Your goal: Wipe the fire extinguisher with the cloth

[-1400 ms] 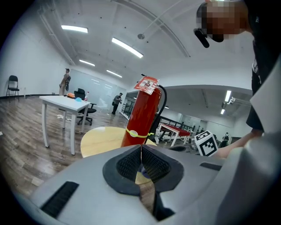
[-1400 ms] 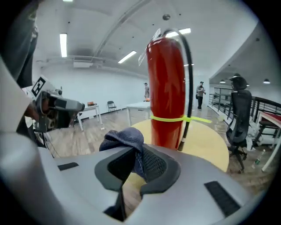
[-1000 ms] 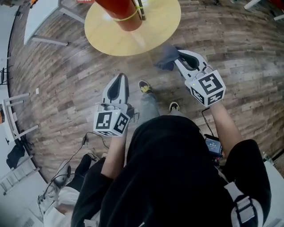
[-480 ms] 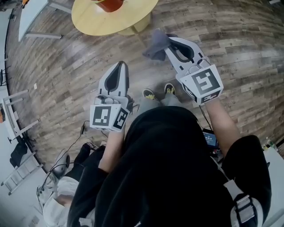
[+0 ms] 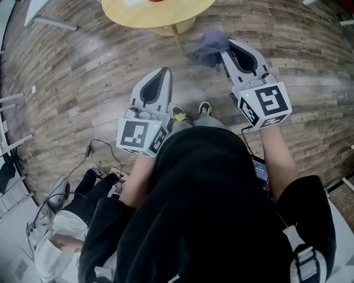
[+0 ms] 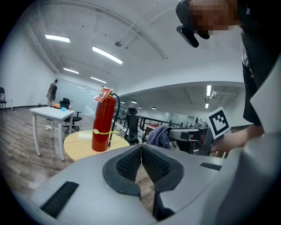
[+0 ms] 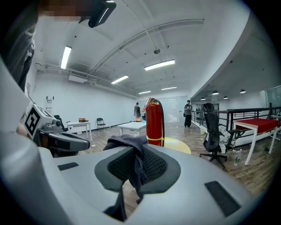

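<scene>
The fire extinguisher (image 6: 104, 125): a red cylinder, upright on the round yellow bench (image 6: 79, 147), with a yellow band near its base, a black hose down one side and a tag at the top. The cloth (image 5: 206, 44): dark grey, bunched, pinched between the fingers (image 7: 154, 166) of the right gripper (image 7: 134, 154), apart from the fire extinguisher.

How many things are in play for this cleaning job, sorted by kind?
fire extinguisher: 1
cloth: 1
round table: 1
grippers: 2 (left gripper, right gripper)
Total: 5
</scene>
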Demonstrator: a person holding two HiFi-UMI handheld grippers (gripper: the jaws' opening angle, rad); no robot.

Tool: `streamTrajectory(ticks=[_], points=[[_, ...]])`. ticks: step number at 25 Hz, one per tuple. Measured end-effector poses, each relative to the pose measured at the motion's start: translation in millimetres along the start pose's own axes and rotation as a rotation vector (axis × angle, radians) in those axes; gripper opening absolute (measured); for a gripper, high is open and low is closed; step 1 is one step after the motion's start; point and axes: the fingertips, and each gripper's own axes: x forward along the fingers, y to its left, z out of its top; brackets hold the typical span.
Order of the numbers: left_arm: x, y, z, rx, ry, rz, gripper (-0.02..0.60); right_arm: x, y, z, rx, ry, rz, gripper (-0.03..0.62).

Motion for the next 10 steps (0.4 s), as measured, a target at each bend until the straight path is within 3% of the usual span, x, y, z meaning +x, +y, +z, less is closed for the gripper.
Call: streamTrajectory(ticks=[10], points=[[-11.8, 7.4, 3.4, -0.009, -0.009, 0.018, 0.025, 7.5, 2.9, 8.4, -0.043, 0.004, -0.004, 0.051]])
